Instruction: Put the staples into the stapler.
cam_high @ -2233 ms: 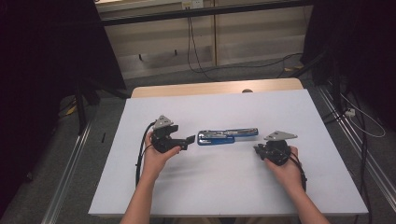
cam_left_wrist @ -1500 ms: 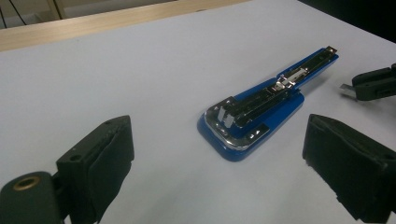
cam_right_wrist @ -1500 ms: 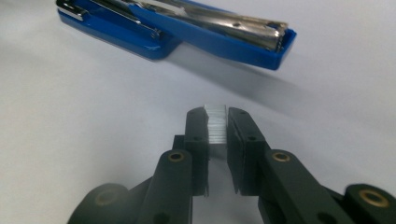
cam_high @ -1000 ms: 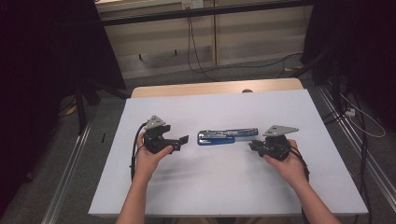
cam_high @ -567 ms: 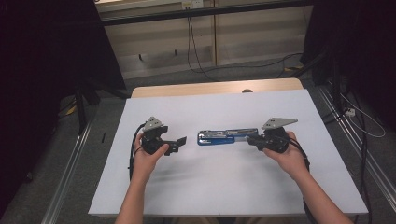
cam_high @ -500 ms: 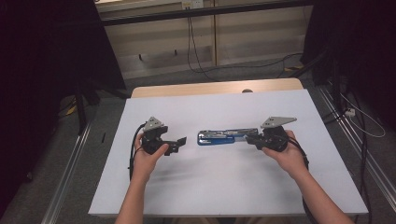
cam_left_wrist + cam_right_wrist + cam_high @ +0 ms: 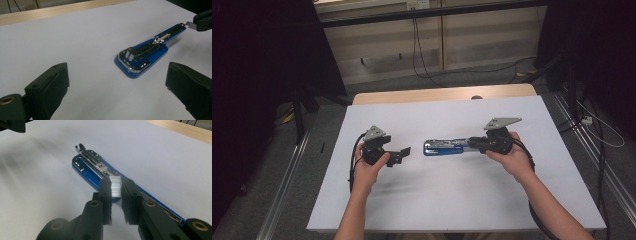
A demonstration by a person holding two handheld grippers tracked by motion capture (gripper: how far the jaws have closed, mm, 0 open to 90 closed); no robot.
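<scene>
A blue stapler (image 7: pixel 447 147), opened flat, is seen at the middle of the high view on the white counter (image 7: pixel 452 200). The right hand-held gripper (image 7: pixel 116 186) is clenched on a strip of staples (image 7: pixel 115 185), held over the stapler's open track, seemingly just above it. The left hand-held gripper (image 7: pixel 401 155) is kept released, left of the stapler, jaws wide apart and grasping nothing.
</scene>
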